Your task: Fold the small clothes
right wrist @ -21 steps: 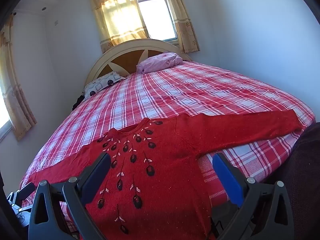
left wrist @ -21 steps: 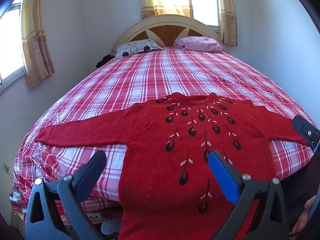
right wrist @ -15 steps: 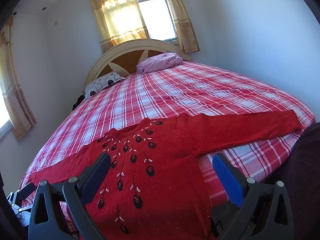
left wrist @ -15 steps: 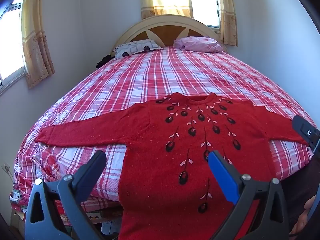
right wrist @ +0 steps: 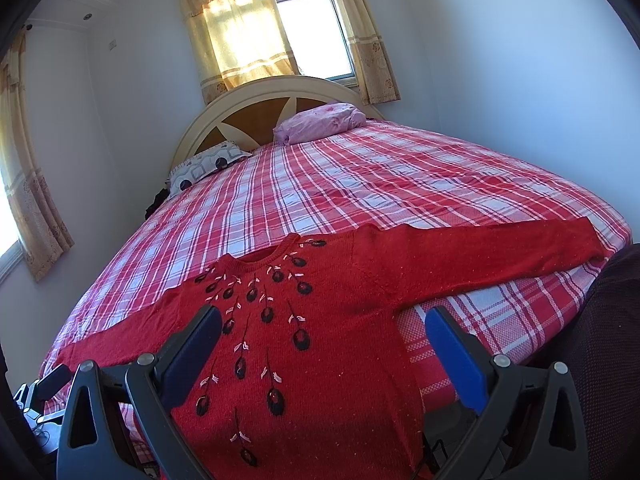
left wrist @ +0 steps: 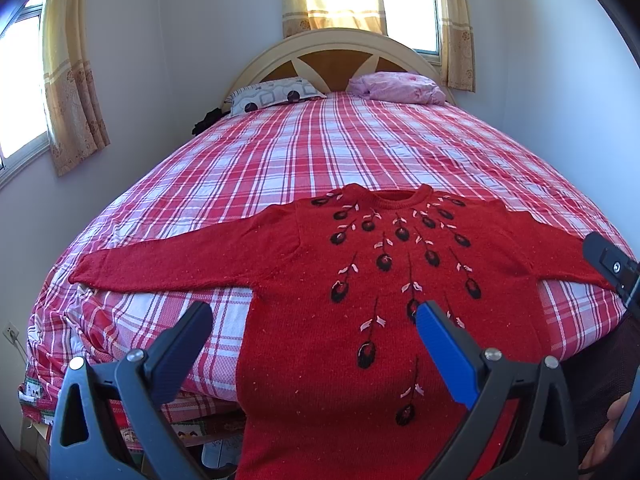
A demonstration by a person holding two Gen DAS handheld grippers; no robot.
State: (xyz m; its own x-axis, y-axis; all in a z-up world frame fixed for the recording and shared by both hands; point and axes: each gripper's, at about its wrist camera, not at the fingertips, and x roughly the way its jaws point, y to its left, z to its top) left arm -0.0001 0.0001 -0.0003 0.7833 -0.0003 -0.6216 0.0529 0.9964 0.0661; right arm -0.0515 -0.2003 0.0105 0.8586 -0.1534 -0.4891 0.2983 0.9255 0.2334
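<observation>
A red knitted sweater [left wrist: 360, 272] with dark flower embroidery lies face up at the foot of the bed, both sleeves spread out sideways and its hem hanging over the bed's edge. My left gripper [left wrist: 314, 316] hovers open above the sweater's lower left side, nothing between its fingers. In the right wrist view the same sweater [right wrist: 320, 320] fills the foreground, and my right gripper [right wrist: 324, 318] hangs open over its lower body, holding nothing. The right sleeve [right wrist: 500, 252] reaches towards the bed's right edge.
The bed carries a red and white checked cover [left wrist: 340, 148]. A patterned pillow [left wrist: 272, 96] and a pink pillow [left wrist: 400, 86] lie by the headboard [left wrist: 332, 52]. Walls and curtained windows stand on the left and behind. A hand [left wrist: 608, 436] shows at the lower right.
</observation>
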